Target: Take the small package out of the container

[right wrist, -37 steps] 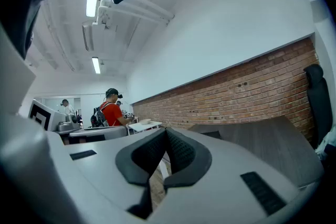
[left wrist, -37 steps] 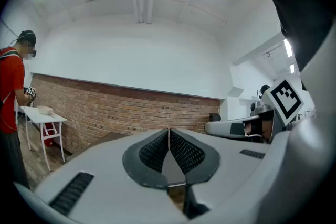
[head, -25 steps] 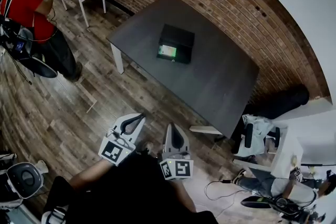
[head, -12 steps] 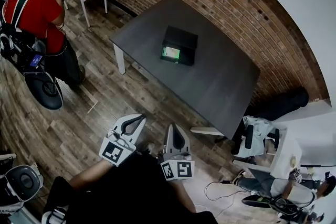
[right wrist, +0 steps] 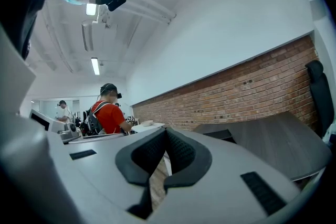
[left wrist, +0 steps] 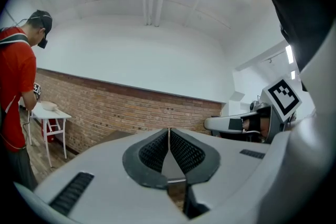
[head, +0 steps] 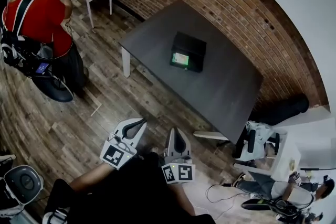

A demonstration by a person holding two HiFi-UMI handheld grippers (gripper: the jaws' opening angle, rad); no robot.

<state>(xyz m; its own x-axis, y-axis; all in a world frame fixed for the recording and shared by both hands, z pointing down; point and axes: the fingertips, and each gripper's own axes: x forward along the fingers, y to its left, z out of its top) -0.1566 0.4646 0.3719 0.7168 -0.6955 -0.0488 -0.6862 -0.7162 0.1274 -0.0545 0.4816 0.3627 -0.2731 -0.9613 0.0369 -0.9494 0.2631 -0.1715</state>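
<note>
container shifted right in head view

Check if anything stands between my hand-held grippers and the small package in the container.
Nothing visible does. The left hand-held gripper and right hand-held gripper hang over bare wooden floor, short of the table. The table is bare around the black container, and the small package lies uncovered in its open top.

Dark grey table, black container on top
</note>
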